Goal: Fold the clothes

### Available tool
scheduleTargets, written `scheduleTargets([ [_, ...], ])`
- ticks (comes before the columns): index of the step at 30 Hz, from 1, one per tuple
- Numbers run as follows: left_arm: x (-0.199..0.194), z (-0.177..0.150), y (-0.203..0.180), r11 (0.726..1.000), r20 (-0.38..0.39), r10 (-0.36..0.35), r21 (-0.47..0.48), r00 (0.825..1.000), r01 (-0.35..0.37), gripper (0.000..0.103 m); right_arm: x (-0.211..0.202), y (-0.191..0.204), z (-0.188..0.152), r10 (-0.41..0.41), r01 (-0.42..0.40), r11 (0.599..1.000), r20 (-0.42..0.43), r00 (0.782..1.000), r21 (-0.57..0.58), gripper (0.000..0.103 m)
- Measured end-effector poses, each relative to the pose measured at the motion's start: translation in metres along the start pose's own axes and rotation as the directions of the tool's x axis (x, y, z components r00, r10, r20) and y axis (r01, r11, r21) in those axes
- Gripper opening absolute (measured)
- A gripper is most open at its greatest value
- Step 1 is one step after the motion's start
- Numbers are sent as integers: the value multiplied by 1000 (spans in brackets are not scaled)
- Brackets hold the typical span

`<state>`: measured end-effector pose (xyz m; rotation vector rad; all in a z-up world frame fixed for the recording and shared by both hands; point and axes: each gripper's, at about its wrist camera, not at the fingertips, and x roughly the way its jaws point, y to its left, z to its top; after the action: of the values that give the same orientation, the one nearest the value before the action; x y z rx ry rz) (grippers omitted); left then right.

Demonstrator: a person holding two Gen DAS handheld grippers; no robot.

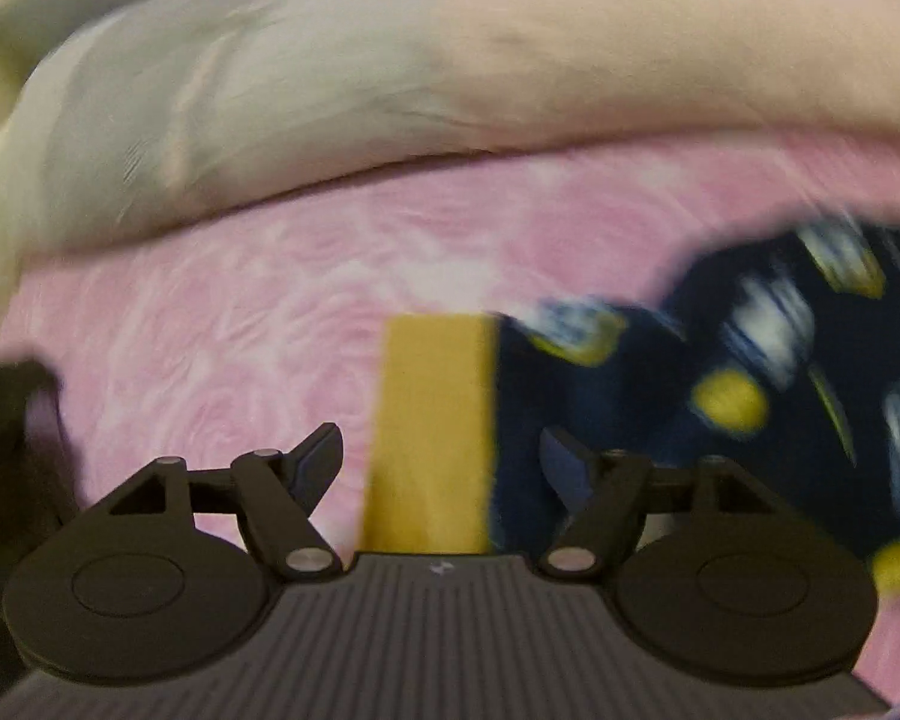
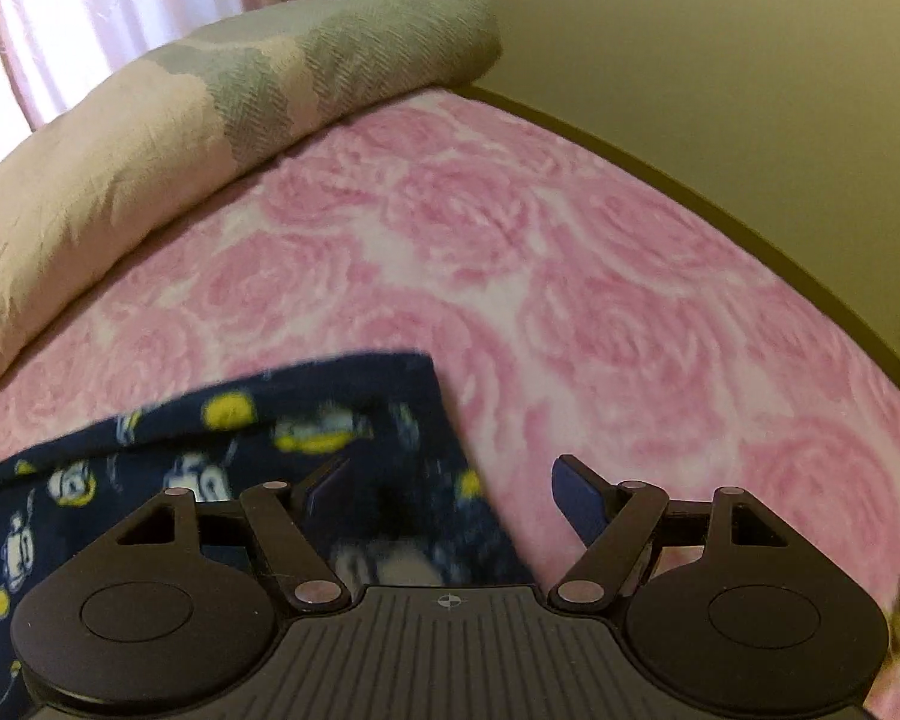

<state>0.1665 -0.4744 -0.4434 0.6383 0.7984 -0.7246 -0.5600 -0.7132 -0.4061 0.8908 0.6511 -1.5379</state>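
Left wrist view: left hand-held gripper (image 1: 441,468) released over navy printed garment (image 1: 720,396), yellow cuff (image 1: 432,426) between jaws, ungripped. Right hand-held gripper (image 2: 450,498) likewise released above bed (image 2: 570,252). Step judged: between folds; next, regrasp an edge.

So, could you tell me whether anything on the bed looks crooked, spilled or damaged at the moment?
Nothing stands out. The navy printed garment lies on the pink rose blanket, its yellow band showing at one end. The folded quilt sits along the far edge. Both the left gripper and right gripper are open, holding nothing.

Navy printed garment (image 2: 222,468) on pink bedspread (image 2: 570,276)
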Motion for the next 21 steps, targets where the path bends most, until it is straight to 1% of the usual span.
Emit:
scheduleTargets([
  [1,6,3,14,997,2,-9,-74,1000,9,69,-5,-1,-5,-11,11,1000,-4,1000,7,76],
  [3,24,11,37,982,2,-38,-183,999,38,68,-12,-4,-14,-33,34,999,-11,999,25,76],
  [4,34,15,43,974,-7,-65,-217,998,62,68,-15,-4,-18,-46,47,998,-14,999,34,76],
  [5,46,18,47,965,-24,-109,-244,994,100,67,-17,-4,-23,-60,61,997,-21,998,43,76],
  [6,58,20,50,953,-45,-158,-269,986,140,58,-19,-2,-29,-75,77,996,-30,997,52,76],
  [7,69,21,49,942,-63,-209,-280,976,183,30,-19,0,-34,-86,88,994,-39,996,59,76],
  [8,72,22,46,941,-46,-231,-263,972,212,23,-18,3,-38,-93,96,993,-50,994,65,76],
  [9,71,24,41,948,-21,-237,-221,971,227,8,-19,5,-41,-97,101,992,-58,994,70,76],
  [10,67,27,37,956,1,-238,-179,971,234,7,-19,8,-44,-100,104,992,-64,993,71,76],
  [12,60,39,41,973,67,-190,-121,980,197,7,-20,17,-45,-95,98,994,-62,994,56,76],
  [13,56,44,42,980,102,-167,-93,981,176,7,-21,21,-45,-92,94,994,-60,994,47,76],
  [14,54,51,46,985,132,-142,-79,981,153,7,-22,25,-45,-88,91,995,-58,994,37,76],
  [15,55,59,52,988,146,-119,-83,982,132,9,-23,29,-45,-88,89,996,-53,995,28,76],
  [17,61,71,51,994,136,-100,-36,986,106,12,-25,35,-44,-87,88,996,-44,995,21,76],
  [18,65,76,48,997,128,-72,-2,989,73,15,-26,38,-44,-82,83,996,-43,996,23,76],
  [19,70,78,39,998,117,-3,57,993,-4,15,-26,40,-44,-77,78,997,-41,996,26,76],
  [20,74,78,34,994,111,49,93,993,-59,15,-26,43,-45,-70,72,997,-43,997,29,76],
  [21,73,75,37,995,110,56,76,992,-65,20,-26,45,-46,-65,66,997,-45,997,28,76],
])
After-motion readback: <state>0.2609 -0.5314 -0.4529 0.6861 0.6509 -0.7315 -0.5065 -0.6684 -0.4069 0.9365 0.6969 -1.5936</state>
